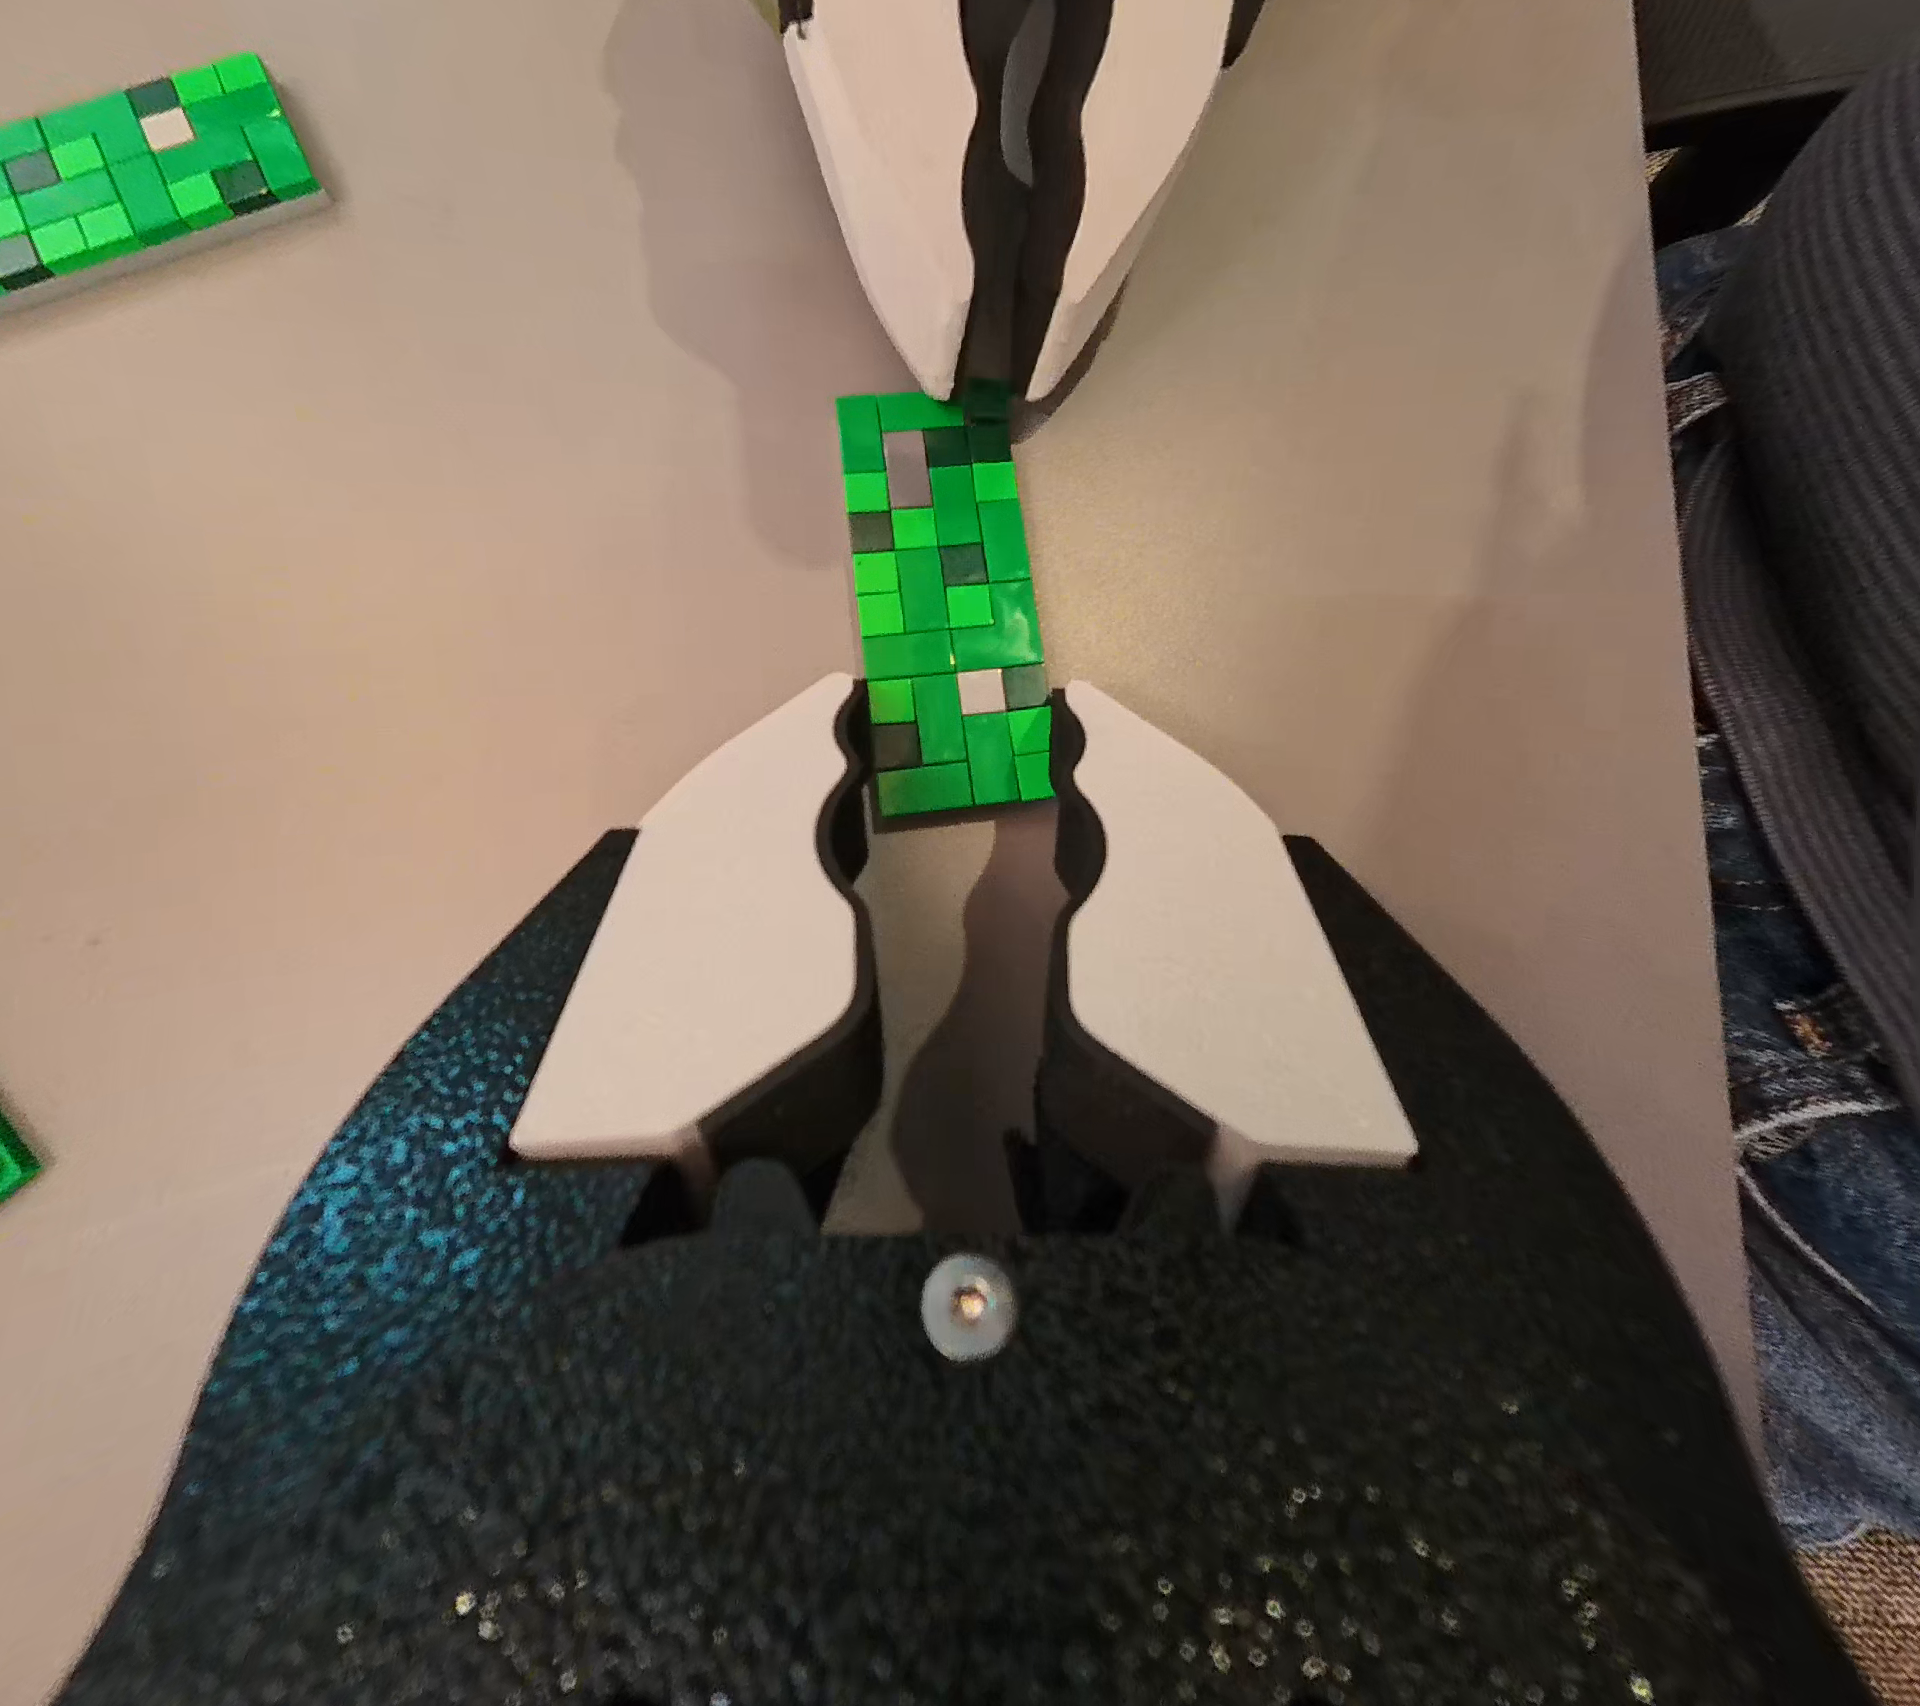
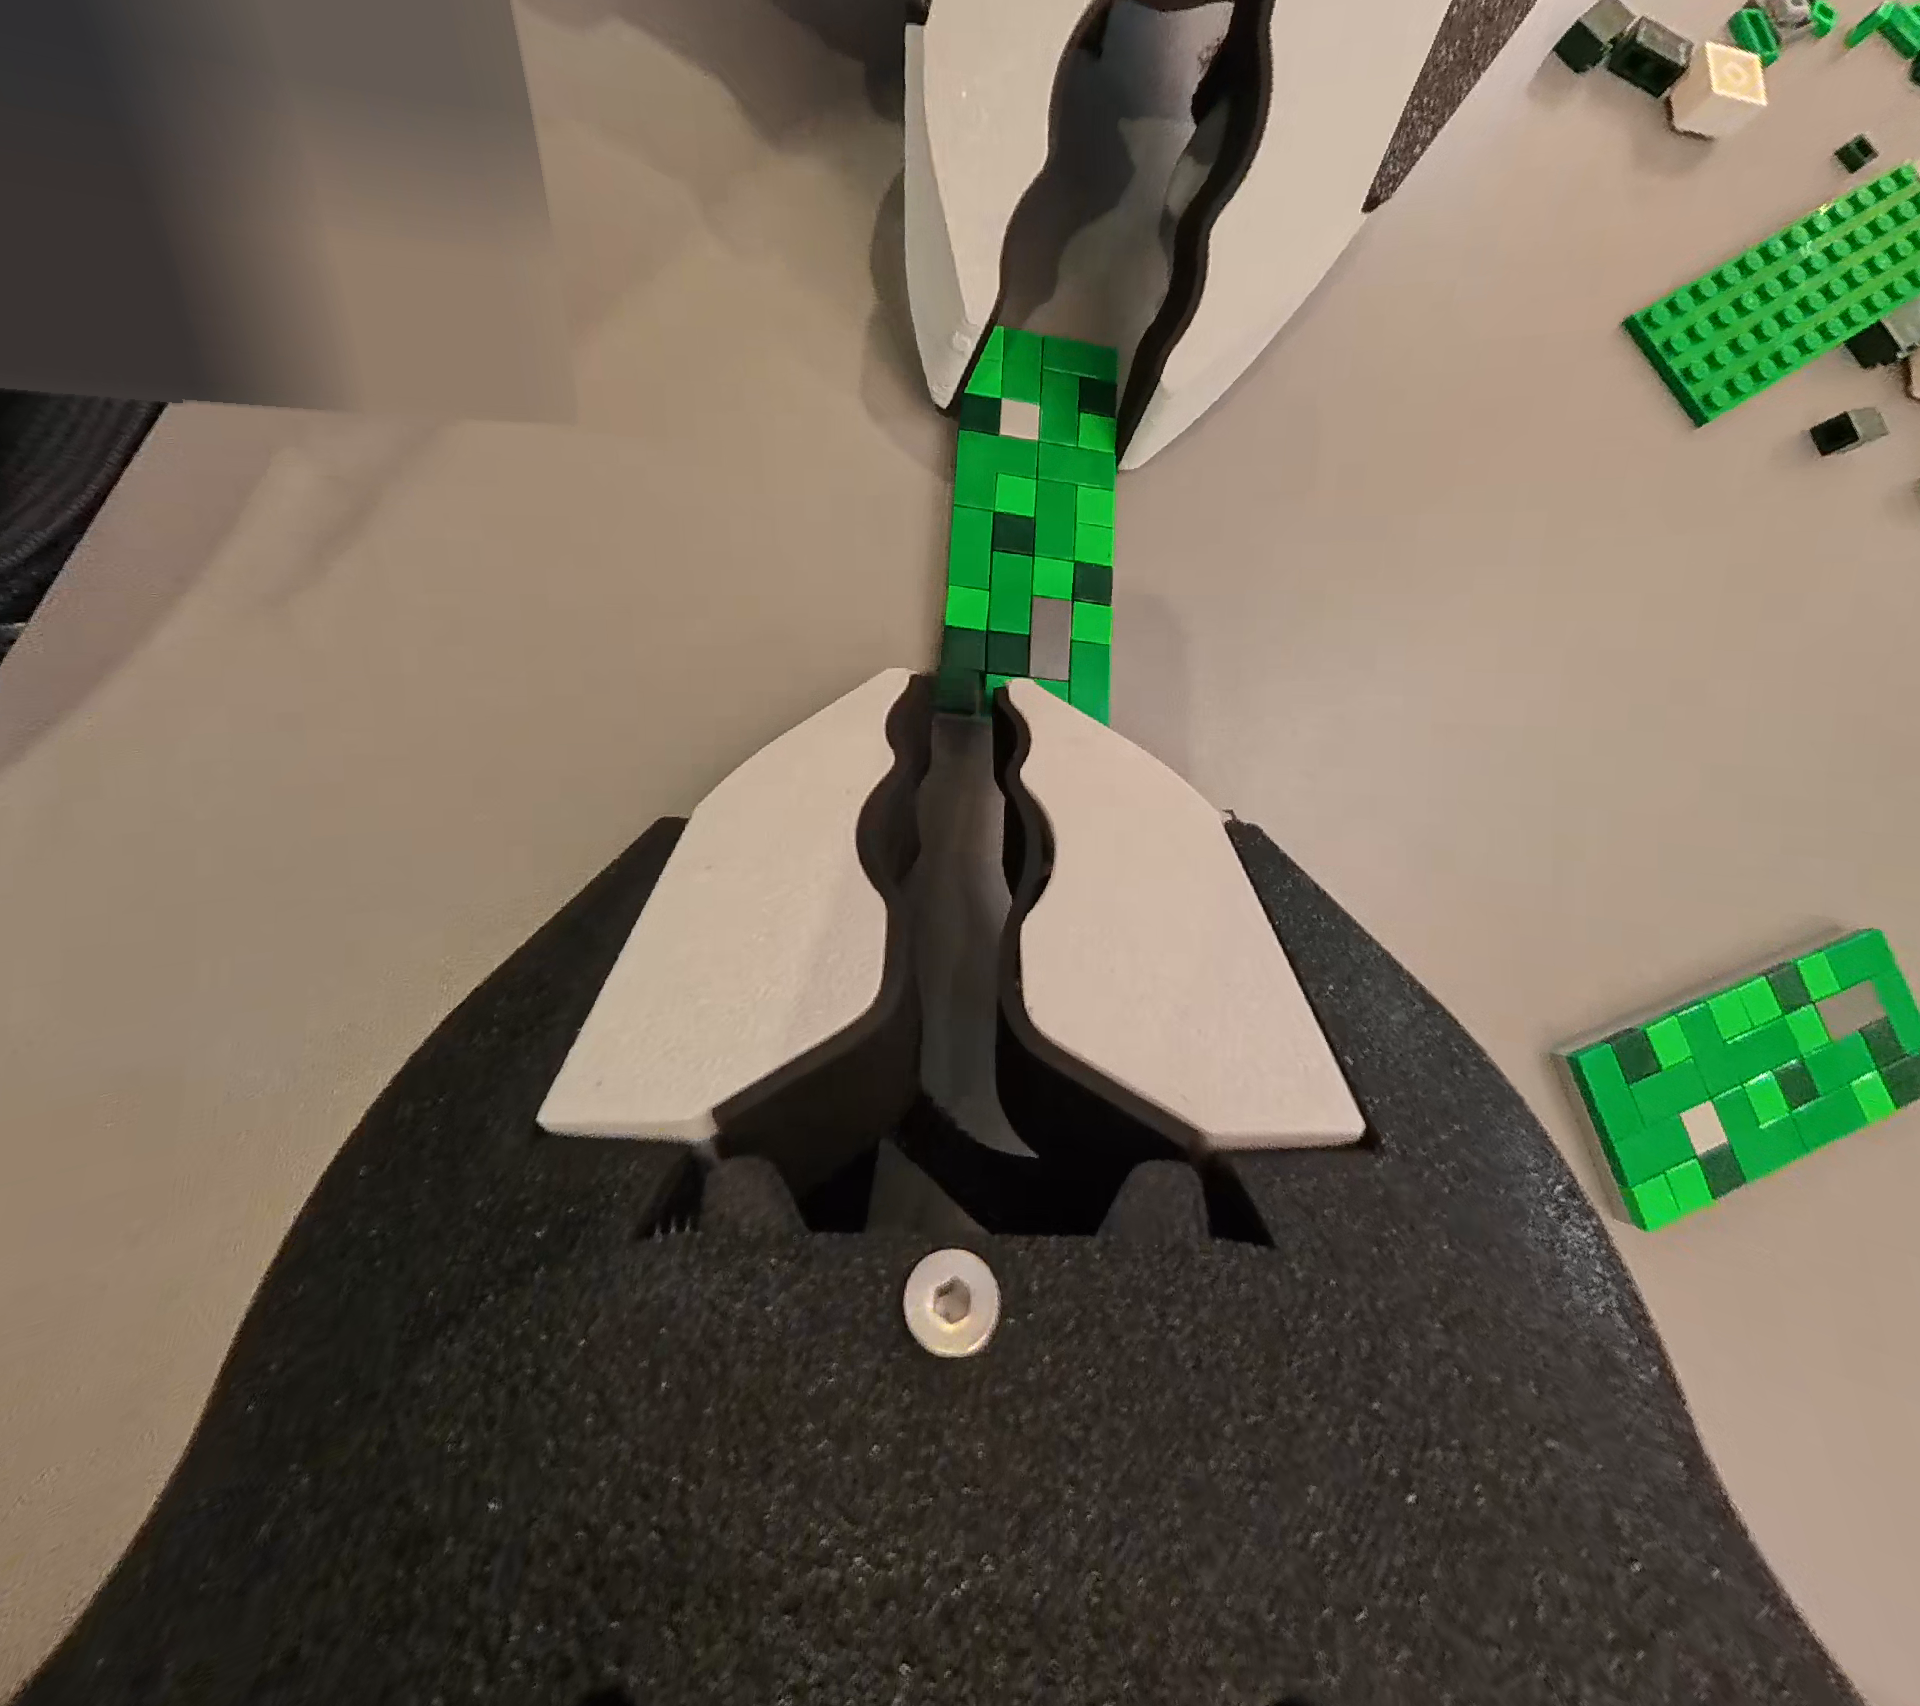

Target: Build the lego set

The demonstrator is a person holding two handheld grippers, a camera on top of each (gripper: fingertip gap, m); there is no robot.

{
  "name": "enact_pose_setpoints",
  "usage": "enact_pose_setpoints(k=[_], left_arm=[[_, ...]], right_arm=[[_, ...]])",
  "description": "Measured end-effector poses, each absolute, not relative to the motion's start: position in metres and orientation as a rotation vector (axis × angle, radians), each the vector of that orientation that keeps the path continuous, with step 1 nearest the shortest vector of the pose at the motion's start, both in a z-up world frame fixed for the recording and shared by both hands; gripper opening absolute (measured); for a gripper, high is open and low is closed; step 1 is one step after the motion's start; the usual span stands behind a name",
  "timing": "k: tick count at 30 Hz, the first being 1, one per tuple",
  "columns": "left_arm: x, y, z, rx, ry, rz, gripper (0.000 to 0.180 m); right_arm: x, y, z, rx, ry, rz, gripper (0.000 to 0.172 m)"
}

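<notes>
Black gripper bodies fill the foreground of both wrist views, pale fingers reaching forward over the beige counter [image 1: 364, 617]. Left gripper [image 1: 956, 747] jaws moderately open, closed on the near end of a long green tiled strip [image 1: 940, 586], dark pads pressed against its two long edges. Right gripper [image 2: 951, 706] jaws nearly closed, pinching a small dark green tile [image 2: 961, 690] at one corner of the strip's opposite end; from the left wrist view, seen at [image 1: 987, 394] with the tile between its tips. Strip lying flat on the counter between the two grippers. Off to the side: a second tiled green panel [image 2: 1745, 1074], a studded green plate [image 2: 1787, 295], loose small bricks [image 2: 1662, 46]. Possible trouble, judged from this: tile held only at the very fingertips, so liable to slip out or tilt; a hard pull or push likely to lift or skew the strip; neighbouring tiles possibly knocked loose.
</notes>
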State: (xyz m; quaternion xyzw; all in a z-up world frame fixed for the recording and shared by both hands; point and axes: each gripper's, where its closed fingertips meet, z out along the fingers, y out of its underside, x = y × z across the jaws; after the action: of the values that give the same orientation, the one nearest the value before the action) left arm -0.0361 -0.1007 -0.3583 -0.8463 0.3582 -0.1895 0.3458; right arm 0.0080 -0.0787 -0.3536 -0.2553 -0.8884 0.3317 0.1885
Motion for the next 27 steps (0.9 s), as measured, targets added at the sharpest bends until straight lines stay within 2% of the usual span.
enact_pose_setpoints(k=[9, 18, 22, 27], left_arm=[[-0.036, -0.101, -0.357, -2.184, 0.907, -0.518, 0.032], [-0.04, -0.094, -0.351, -2.148, 0.749, -0.602, 0.032], [-0.049, -0.089, -0.338, -2.129, 0.614, -0.664, 0.032], [-0.055, -0.088, -0.327, -2.108, 0.536, -0.741, 0.032]], right_arm=[[0.006, -0.078, -0.354, -0.733, -2.489, 0.917, 0.011], [-0.005, -0.066, -0.342, -0.701, -2.32, 0.83, 0.033], [-0.014, -0.054, -0.319, -0.49, -2.038, 0.566, 0.035], [-0.017, -0.05, -0.323, -0.264, -1.909, 0.226, 0.032]])
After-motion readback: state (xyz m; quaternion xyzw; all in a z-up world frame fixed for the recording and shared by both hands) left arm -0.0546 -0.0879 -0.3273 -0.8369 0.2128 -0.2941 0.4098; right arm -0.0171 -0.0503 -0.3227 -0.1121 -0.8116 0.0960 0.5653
